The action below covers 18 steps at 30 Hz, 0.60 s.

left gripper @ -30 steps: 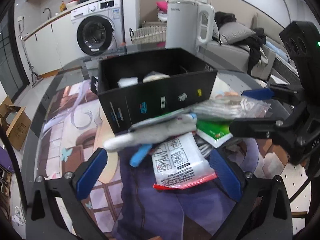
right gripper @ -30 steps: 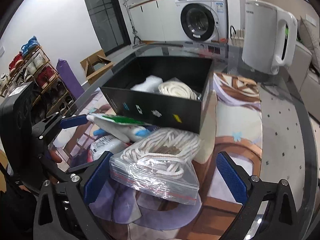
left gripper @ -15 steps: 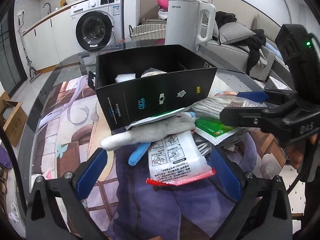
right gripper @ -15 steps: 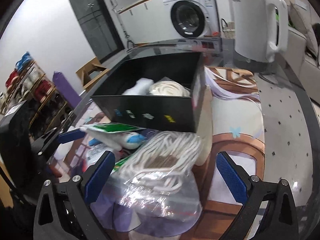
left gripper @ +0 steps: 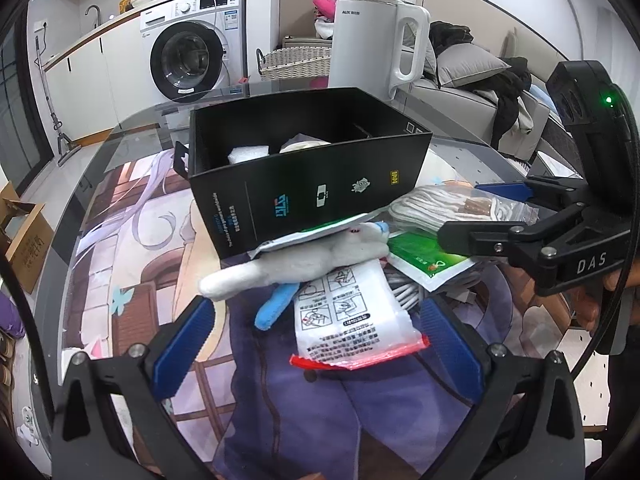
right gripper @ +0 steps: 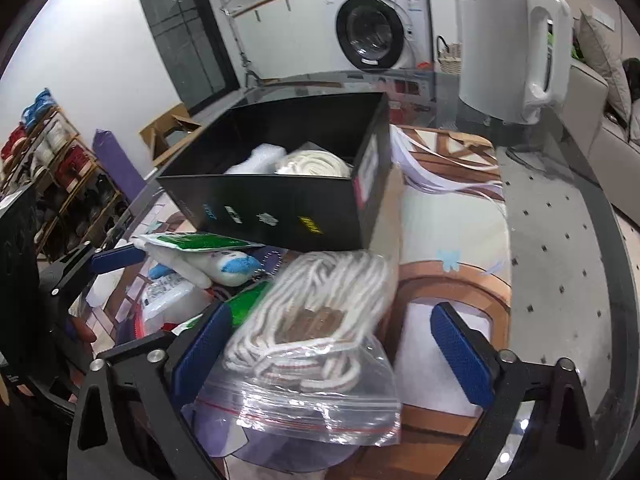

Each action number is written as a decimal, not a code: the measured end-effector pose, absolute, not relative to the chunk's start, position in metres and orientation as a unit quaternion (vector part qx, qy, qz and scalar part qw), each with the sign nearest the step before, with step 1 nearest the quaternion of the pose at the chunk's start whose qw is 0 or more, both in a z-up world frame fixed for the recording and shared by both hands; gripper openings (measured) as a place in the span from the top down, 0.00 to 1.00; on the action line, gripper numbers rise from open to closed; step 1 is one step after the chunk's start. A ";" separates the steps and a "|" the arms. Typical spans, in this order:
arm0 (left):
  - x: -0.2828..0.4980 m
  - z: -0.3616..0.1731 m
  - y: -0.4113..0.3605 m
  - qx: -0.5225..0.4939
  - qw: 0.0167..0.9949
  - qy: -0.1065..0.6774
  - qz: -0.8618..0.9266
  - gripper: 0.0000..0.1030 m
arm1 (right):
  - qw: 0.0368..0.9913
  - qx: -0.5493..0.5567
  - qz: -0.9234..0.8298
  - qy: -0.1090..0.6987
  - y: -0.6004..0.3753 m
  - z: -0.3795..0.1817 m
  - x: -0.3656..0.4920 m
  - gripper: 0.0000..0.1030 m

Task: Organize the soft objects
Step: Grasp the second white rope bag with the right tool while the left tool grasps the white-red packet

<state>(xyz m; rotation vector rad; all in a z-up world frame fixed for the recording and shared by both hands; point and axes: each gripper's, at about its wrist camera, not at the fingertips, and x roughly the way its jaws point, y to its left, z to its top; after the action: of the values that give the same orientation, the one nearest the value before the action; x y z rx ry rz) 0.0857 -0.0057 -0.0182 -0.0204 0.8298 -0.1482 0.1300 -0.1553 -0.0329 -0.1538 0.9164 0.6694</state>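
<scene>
— Two grippers, so we take the left wrist view first. What do we see?

— Our left gripper [left gripper: 316,344] has its blue pads spread wide, pinching nothing. Between them lies a white packet [left gripper: 352,320] with a red edge. Just beyond it a plush toy [left gripper: 296,260] sprawls across a green pouch [left gripper: 424,256], its head against the black box [left gripper: 312,196].

— And the box itself?

— It stands on the printed mat [left gripper: 132,240], open on top, with a white wad [left gripper: 248,153] and a pale coil showing inside. A white kettle [left gripper: 372,40] stands behind it. The right gripper [left gripper: 492,216] reaches in from the right, over a bag of rope [left gripper: 460,206].

— Now the right wrist view.

— Our right gripper [right gripper: 332,344] is wide apart with its jaws closing. The rope bag [right gripper: 316,320] sits between the pads; we cannot tell whether the left pad touches it, and the right pad stands clear. The box [right gripper: 280,208] is just beyond, holding a rope coil [right gripper: 312,163]. The plush [right gripper: 224,266] and pouch [right gripper: 192,240] lie to the left.
</scene>
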 end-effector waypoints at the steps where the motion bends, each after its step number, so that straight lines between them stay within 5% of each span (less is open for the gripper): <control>1: 0.086 -0.019 -0.006 -0.010 0.912 0.403 -0.072 0.00 | 0.840 -0.072 0.319 0.433 -0.155 -0.034 0.130 0.11; 14: 0.085 -0.018 -0.007 -0.008 0.912 0.404 -0.073 0.00 | 0.852 -0.074 0.306 0.419 -0.153 -0.035 0.137 0.11; 18: 0.084 -0.018 -0.010 -0.006 0.911 0.405 -0.074 0.00 | 0.850 -0.075 0.317 0.414 -0.152 -0.035 0.135 0.31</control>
<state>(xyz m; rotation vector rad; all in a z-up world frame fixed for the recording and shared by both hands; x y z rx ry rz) 0.0841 -0.0098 -0.0180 -0.0134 0.8344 -0.1525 0.1349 -0.1520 -0.0349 -0.1584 0.8721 0.6684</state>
